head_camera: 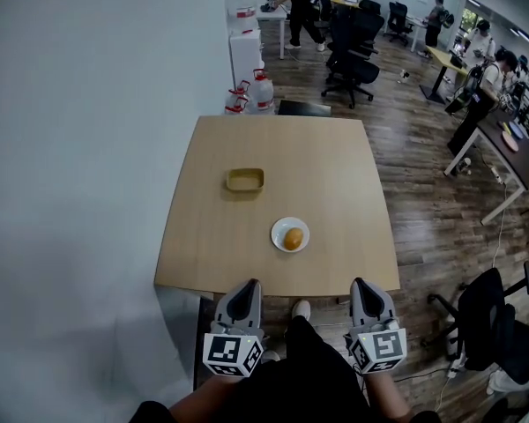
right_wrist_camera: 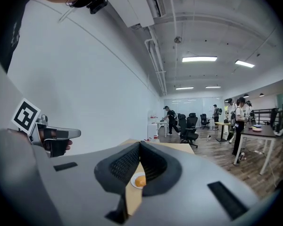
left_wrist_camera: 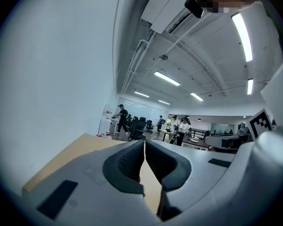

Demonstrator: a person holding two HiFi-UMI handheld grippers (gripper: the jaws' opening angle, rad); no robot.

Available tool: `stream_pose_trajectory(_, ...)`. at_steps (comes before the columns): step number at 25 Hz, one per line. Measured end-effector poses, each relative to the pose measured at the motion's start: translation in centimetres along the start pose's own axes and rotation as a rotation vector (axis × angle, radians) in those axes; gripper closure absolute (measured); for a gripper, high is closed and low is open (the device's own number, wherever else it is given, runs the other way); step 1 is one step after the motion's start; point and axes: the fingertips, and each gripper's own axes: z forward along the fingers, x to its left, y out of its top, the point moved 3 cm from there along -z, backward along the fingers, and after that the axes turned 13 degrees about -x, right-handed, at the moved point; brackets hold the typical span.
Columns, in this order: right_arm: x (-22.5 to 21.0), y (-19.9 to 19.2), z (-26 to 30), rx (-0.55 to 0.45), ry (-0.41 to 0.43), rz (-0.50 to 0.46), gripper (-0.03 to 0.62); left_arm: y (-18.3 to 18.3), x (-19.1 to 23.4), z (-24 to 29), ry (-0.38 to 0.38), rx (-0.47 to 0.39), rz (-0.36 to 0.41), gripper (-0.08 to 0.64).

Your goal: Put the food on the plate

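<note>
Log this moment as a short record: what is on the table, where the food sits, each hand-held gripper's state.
table: light wood, beside a white wall
white plate: near the table's front edge
food: one round orange-brown piece, on the plate
yellow tray: behind the plate, apart from it, looks empty
left hand-held gripper: shut, empty, at the front edge
right hand-held gripper: shut, empty, at the front edge

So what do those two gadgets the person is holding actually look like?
They match. The left gripper and right gripper each have a smooth, pale grey plastic body that tapers to two jaws lined with dark, ribbed pads. At the back of each sits a white cube printed with black square markers. No cables show. The person wears dark clothing.
</note>
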Motion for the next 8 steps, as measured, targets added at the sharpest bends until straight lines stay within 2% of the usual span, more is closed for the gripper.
stream_pose_trajectory(4, 0.2, -0.2, -1.0, 0.012, 0.008, -0.011, 0.532, -0.4, -0.5, -0.9, 0.002, 0.010, -0.039, 0.538)
stream_pose_trajectory(8, 0.4, -1.0, -1.7, 0.025, 0.021, 0.000, 0.532, -0.8, -0.5, -1.8, 0.008, 0.015, -0.029, 0.538)
